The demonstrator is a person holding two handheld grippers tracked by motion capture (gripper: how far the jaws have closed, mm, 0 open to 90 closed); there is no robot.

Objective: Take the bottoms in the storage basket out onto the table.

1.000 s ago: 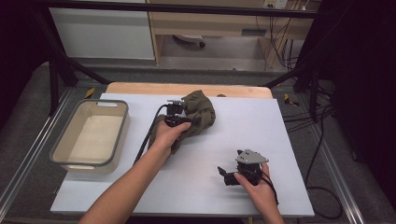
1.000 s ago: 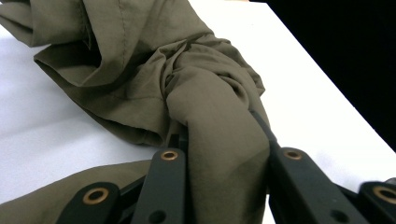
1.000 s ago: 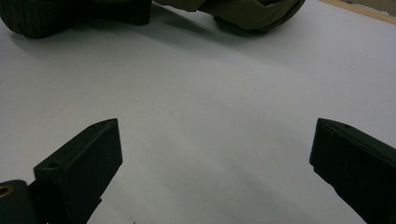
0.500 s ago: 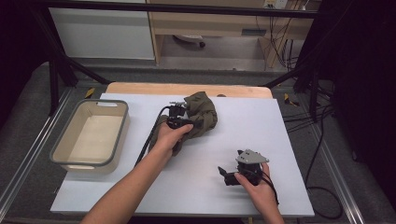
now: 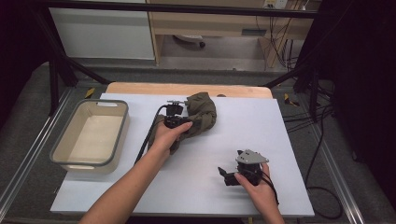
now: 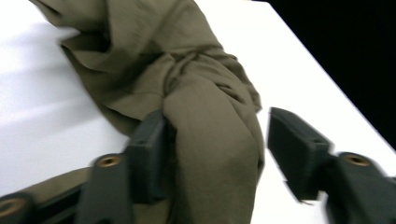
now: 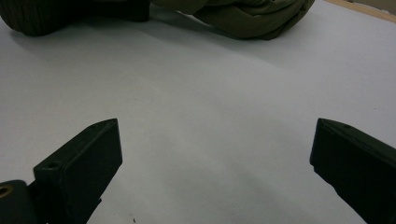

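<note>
Item: olive cloth [image 5: 201, 114], bunched at table's [image 5: 280, 140] far middle. My left gripper [image 6: 212, 149] straddled a fold, jaws unclosed; next, clamp. My right gripper [image 7: 212, 172] rested near, spread, empty.

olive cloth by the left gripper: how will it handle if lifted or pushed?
Probably floppy: the olive cloth lies bunched in soft folds and would drape off the left gripper. Pushed across the white tabletop, it would likely bunch or slide, not roll. Looks light for its bulk.
</note>
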